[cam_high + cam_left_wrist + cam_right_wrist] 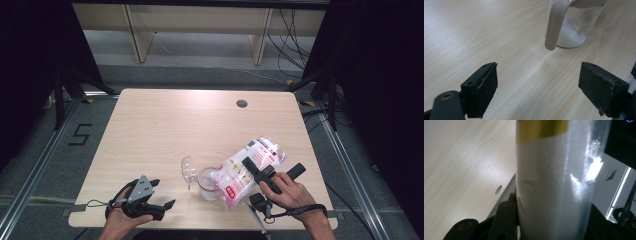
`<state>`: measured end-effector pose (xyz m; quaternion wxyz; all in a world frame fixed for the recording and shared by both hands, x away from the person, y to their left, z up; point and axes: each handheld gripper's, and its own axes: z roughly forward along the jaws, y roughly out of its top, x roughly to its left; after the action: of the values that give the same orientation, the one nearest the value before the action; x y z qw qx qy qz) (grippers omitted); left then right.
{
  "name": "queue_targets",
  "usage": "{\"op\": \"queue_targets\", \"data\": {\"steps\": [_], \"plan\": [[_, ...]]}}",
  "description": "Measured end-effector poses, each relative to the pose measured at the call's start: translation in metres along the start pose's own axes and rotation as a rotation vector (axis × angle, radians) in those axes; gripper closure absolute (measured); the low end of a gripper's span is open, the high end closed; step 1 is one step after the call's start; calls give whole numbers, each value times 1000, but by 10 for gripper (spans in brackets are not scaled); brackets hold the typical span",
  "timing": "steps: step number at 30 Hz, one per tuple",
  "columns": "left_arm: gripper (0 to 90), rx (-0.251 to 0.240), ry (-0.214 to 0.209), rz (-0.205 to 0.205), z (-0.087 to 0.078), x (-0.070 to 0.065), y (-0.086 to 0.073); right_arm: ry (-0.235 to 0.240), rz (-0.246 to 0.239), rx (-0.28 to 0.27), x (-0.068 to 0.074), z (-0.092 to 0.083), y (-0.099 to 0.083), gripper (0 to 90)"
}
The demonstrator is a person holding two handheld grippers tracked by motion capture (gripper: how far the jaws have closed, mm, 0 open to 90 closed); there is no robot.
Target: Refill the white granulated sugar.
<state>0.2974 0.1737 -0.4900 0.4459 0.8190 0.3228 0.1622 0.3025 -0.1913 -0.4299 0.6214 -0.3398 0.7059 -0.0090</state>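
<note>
A clear plastic bag of white grains (248, 169) with red print is tilted, its lower end over a clear jug (208, 184) near the table's front edge. My right gripper (256, 172) is shut on the bag across its middle. In the right gripper view the bag (551, 177) stands between the jaws of my right gripper (551, 222). The jug's hinged lid (189, 170) stands open to its left. A heap of white grains (571, 37) lies in the jug (584, 22), whose handle (554, 25) faces my left gripper (539, 85). That left gripper (164, 193) rests open at the front left, apart from the jug.
The light wooden table (165, 120) has a dark cable hole (242, 103) at the back right. Black curtains hang on both sides, and wooden furniture legs and cables lie on the floor beyond the table.
</note>
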Motion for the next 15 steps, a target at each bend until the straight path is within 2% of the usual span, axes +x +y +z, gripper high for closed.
{"op": "queue_targets", "data": {"steps": [15], "plan": [[153,-1,-2,-2,0,0,0,3,-1,-1,0,0,0,670]]}}
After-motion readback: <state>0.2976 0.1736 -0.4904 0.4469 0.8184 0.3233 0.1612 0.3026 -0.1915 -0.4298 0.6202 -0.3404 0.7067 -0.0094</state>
